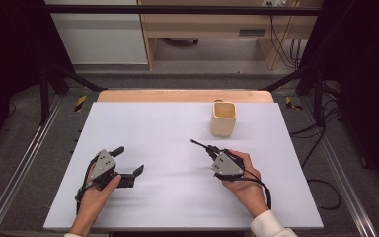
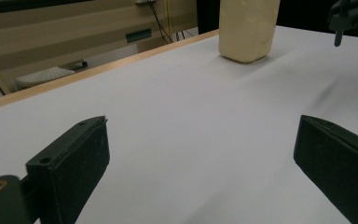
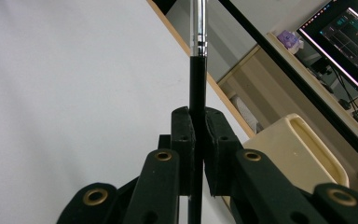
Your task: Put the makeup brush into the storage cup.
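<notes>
Fingers (image 3: 192, 140) pinch a brush (image 3: 197, 88) beside the cream cup (image 1: 223, 118).

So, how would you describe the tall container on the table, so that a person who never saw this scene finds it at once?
Start from the white table top and go to its far right part, near the wooden edge. There stands the tall cream container with rounded square sides, upright, its top open. It stands alone, beyond the right gripper, which is shut on a thin black and silver tool.
</notes>
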Available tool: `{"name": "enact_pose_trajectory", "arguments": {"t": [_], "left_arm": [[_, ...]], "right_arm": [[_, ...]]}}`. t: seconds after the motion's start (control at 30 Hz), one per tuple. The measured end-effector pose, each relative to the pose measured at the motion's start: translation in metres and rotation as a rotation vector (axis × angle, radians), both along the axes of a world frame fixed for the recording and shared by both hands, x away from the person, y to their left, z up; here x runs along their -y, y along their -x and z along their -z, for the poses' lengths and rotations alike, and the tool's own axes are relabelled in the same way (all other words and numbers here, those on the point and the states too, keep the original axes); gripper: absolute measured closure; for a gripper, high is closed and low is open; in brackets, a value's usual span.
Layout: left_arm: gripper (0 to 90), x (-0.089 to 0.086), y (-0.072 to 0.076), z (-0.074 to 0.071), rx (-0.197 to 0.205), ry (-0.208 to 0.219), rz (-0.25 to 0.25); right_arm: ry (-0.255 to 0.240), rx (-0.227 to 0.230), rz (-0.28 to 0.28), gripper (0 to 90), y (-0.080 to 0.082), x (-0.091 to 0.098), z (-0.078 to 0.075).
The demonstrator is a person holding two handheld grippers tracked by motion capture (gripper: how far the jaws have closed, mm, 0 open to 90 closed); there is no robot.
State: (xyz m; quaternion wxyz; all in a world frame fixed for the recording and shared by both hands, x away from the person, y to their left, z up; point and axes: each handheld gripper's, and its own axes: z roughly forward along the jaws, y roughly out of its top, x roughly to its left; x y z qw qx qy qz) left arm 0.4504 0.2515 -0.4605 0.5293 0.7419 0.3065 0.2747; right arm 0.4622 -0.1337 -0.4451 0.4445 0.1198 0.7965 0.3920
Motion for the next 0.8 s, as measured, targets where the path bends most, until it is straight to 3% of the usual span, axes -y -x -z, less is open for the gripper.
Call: {"name": "enact_pose_trajectory", "arguments": {"t": [0.27, 0.57, 0.8], "left_arm": [[3.2, -0.0019, 0.0039, 0.0007, 0.016, 0.009, -0.006], [3.2, -0.0016, 0.0043, 0.0015, 0.018, 0.015, 0.001], [3.2, -0.0008, 0.0049, 0.0016, 0.021, 0.008, 0.005]], "right_arm": [[-0.073, -0.021, 0.012, 83.5, 0.0002, 0.0049, -0.0016], [-0.117, -0.039, 0.0, 83.7, 0.0005, 0.0056, -0.002], [-0.194, -0.072, 0.001, 83.7, -0.0015, 0.0099, -0.0024]]}}
